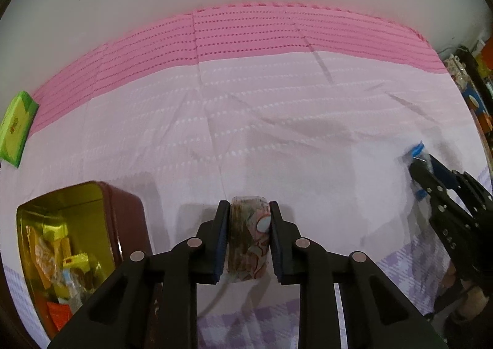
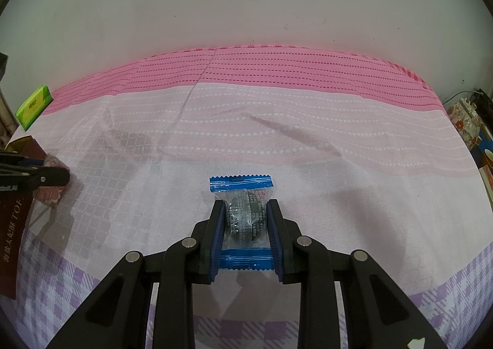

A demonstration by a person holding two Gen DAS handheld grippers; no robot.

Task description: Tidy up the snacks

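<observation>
Noted beneath and beyond the fingers: pink-banded, creased bedsheet (image 2: 277, 133) with lilac check near edge; green tissue pack (image 2: 33, 107) far left; white wall (image 2: 246, 3) behind.

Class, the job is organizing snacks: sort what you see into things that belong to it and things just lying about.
Belongs: brown-wrapped snack in left gripper; blue-wrapped snack in right gripper; open tin holding snacks.
Lying about: green packet; bedsheet.

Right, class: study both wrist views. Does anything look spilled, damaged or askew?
Nothing stands out. The left gripper pinches a pink-patterned wrapped snack, the right gripper a blue-ended clear-wrapped snack. The open gold-lined brown tin sits upright on the creased pink cloth, snacks inside.
</observation>
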